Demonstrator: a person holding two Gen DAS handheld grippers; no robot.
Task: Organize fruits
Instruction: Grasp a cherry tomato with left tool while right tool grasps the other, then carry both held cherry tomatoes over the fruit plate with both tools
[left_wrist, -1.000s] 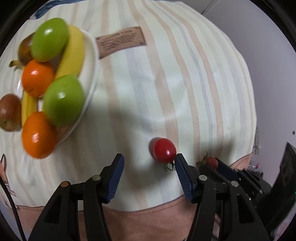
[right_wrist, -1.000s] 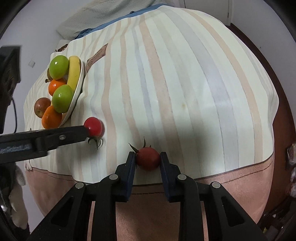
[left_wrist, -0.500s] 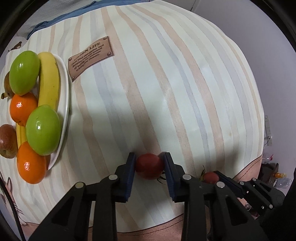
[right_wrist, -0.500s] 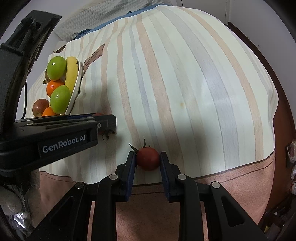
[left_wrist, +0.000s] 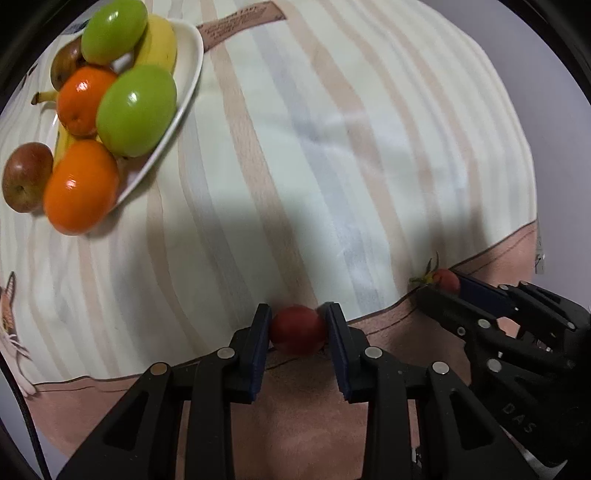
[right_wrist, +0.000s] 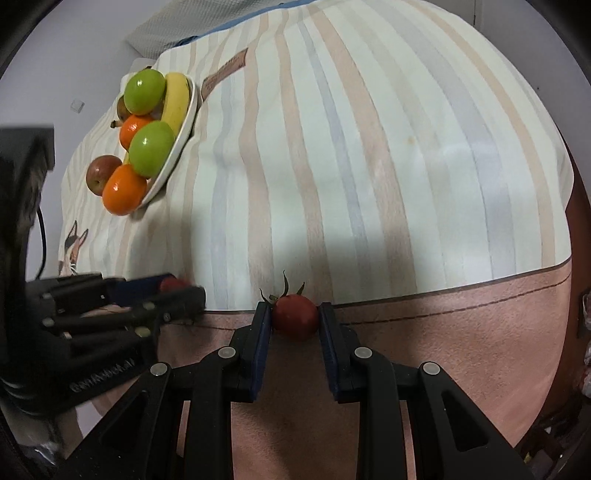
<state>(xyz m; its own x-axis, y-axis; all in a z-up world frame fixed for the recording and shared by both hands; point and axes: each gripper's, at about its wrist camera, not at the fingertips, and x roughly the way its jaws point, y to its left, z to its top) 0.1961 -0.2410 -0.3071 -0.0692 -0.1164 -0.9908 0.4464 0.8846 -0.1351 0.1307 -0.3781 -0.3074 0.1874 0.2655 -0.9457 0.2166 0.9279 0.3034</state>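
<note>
My left gripper (left_wrist: 298, 330) is shut on a red tomato (left_wrist: 297, 328) and holds it above the near edge of the striped cloth (left_wrist: 332, 166). My right gripper (right_wrist: 294, 322) is shut on a second red tomato (right_wrist: 294, 320) with a green stem, also lifted near that edge. Each gripper shows in the other's view: the right one (left_wrist: 447, 282) at the right, the left one (right_wrist: 173, 288) at the left. A white plate (left_wrist: 184, 88) at the far left holds green apples, oranges and a banana.
A red-brown apple (left_wrist: 26, 177) lies on the cloth beside the plate. A brown label (left_wrist: 240, 20) is sewn to the cloth behind the plate. The pink cloth border (right_wrist: 443, 332) hangs over the near table edge. A wall stands to the right.
My left gripper closed on its tomato and lifted it back toward the near edge. My right gripper, still shut on its tomato, has also risen and pulled back.
</note>
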